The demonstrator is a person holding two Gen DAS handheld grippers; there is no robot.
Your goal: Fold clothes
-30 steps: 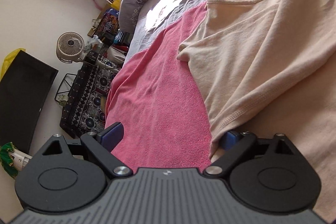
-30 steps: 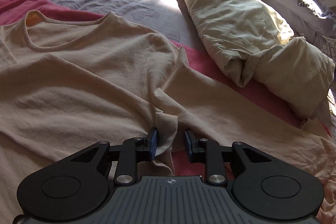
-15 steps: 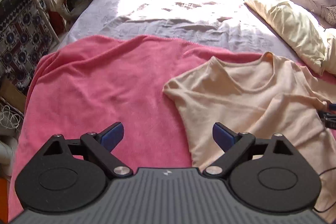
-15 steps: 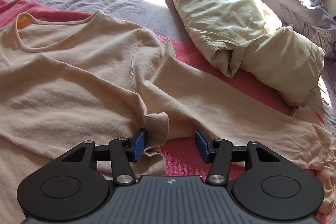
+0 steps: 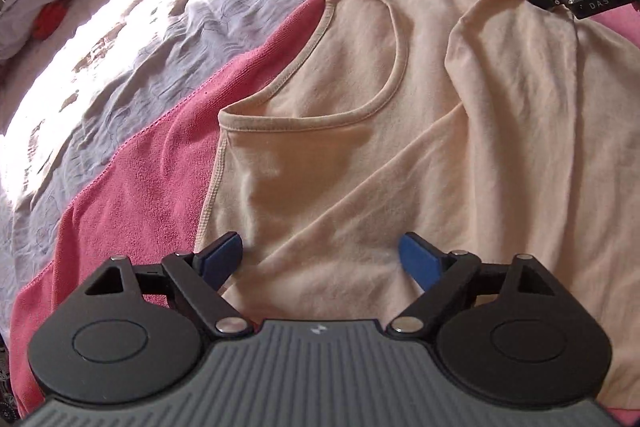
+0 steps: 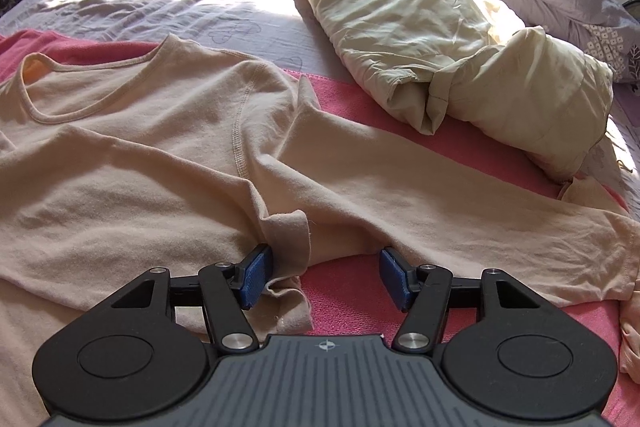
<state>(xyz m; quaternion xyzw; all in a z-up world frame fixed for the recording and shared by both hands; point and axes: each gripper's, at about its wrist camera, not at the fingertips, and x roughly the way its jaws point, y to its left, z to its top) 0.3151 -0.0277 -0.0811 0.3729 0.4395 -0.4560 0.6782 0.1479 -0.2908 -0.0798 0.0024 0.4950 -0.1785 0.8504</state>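
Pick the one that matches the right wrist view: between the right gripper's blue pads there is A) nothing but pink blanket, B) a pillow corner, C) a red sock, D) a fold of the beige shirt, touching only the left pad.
D: the beige shirt fold lies against one pad only, and the right gripper stands open.

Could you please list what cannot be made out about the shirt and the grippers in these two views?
- Beige shirt: hem cut off by the bottom edge and hidden behind the gripper bodies, both views.
- Shirt's other sleeve: outside the right wrist view; in the left wrist view, not seen.
- Right gripper: its body cut off by the left wrist view's right edge.
- Left gripper: whether its fingertips touch fabric is unclear.
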